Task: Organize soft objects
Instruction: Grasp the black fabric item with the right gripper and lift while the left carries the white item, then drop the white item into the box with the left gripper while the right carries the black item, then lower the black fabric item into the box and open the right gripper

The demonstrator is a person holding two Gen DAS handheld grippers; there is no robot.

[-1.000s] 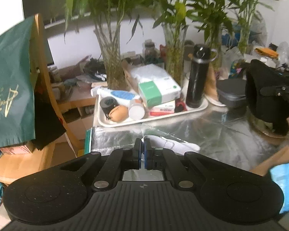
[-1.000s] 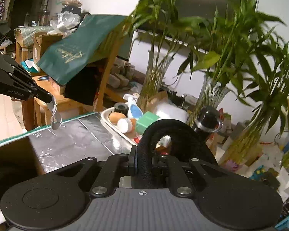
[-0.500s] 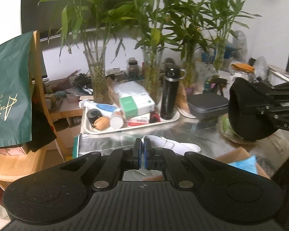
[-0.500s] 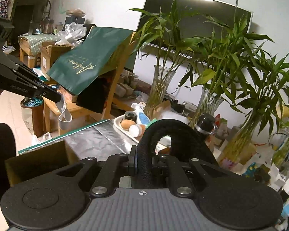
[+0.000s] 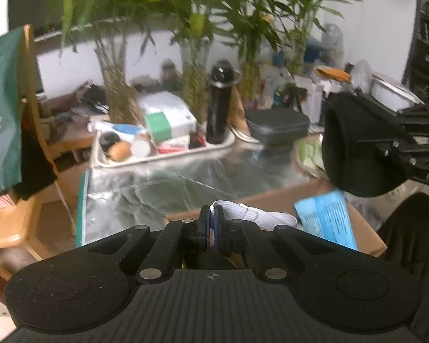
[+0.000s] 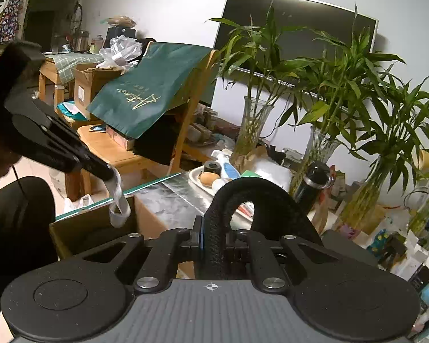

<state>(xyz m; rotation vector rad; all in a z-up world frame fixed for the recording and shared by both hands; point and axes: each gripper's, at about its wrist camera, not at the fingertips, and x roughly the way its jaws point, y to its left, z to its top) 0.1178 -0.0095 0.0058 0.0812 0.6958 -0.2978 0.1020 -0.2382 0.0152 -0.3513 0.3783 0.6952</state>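
Two carried things have come over the cardboard box [image 5: 274, 200] since a second ago: back then the left wrist view showed mostly the foil-covered desk [image 5: 168, 185] ahead and only a corner of the box at the right edge, and now the box's far wall and its open top fill the space just beyond the fingertips. The big black padded band [image 6: 243, 197], arched like a stiff foam loop, is pinched at one end by the right tongs [image 6: 214, 240]; in the left view it hangs above the box's right side, nearer the box than it was. The thin white elastic strap [image 5: 251, 214] is clamped by the left tongs [image 5: 210, 228], which are pressed together on it; in the right wrist view it dangles as a small loop [image 6: 118, 200] right at the box's near corner, where before it hung over bare desk away from the box. A blue packet [image 5: 326, 217] already lies inside the box, leaning against its right wall. Both soft items now look close to being dropped in; I judge the carry nearly over and the release the step at hand. The strap sits close to the rim, so it may need to go a little further inward to avoid draping over the edge.
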